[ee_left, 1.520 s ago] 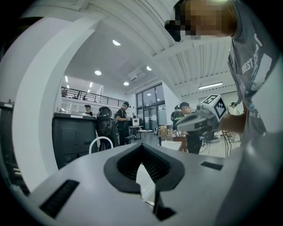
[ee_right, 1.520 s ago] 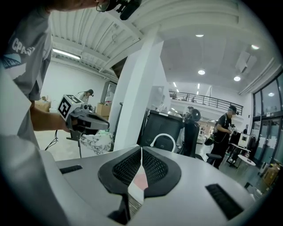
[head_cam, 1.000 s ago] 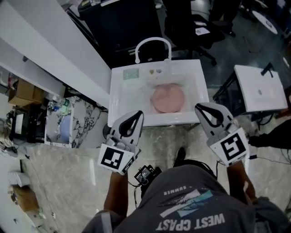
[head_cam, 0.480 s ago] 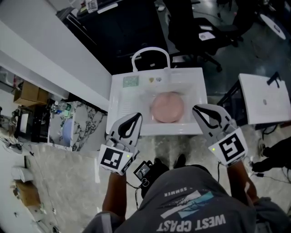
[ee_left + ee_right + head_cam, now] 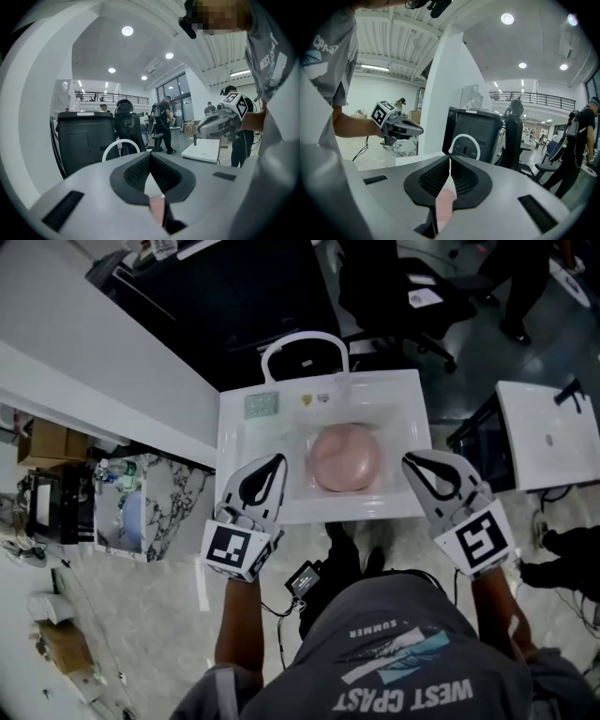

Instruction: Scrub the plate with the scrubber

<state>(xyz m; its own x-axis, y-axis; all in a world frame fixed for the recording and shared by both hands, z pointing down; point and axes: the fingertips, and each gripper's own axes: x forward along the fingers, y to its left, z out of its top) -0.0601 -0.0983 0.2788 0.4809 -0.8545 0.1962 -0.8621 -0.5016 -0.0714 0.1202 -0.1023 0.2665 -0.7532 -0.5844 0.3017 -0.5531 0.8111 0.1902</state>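
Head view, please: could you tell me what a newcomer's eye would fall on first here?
The pink plate lying in the white sink at the centre stands out first. Next come the left gripper and right gripper, both shut and empty, flanking it at the sink's near edge.

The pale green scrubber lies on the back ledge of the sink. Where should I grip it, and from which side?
Probably from above, with the left gripper, which is nearer. The scrubber lies flat on the ledge of the sink, left of the faucet, so pinch it across its shorter width, at the middle. The gripper's jaws are shut now; open them first.
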